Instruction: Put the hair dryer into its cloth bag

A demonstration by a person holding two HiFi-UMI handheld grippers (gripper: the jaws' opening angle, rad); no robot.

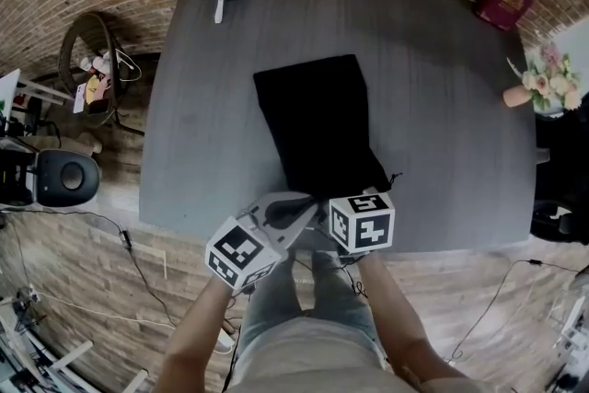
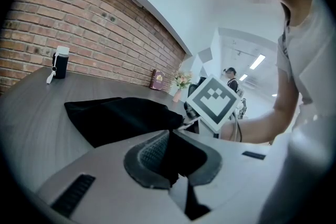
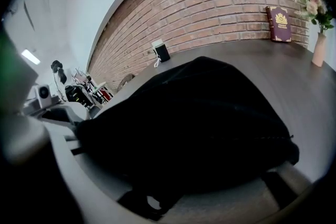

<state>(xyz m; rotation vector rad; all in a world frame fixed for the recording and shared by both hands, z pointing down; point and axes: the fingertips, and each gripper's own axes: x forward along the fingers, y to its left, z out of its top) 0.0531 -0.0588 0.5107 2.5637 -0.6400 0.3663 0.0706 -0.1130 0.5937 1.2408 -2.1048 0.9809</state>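
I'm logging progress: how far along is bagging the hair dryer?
Done: unclear; no hair dryer plainly shows, though the black cloth bag bulges in the right gripper view. In hand: the left gripper is shut on the bag's fabric; the right gripper straddles its near end. Left: closing the bag, if the dryer is inside.

Soft, even light is falling across the table [image 1: 442, 106], leaving a dull sheen on its grey top and barely any shadow, while the black cloth bag [image 1: 317, 120] lying on it is swallowing all detail. Past the table, ceiling strip lights [image 2: 257, 62] are glaring white. The brick wall [image 3: 231, 8] behind the table is bowing toward dark, vignetted corners, and whatever sits nearest the lenses is going soft.
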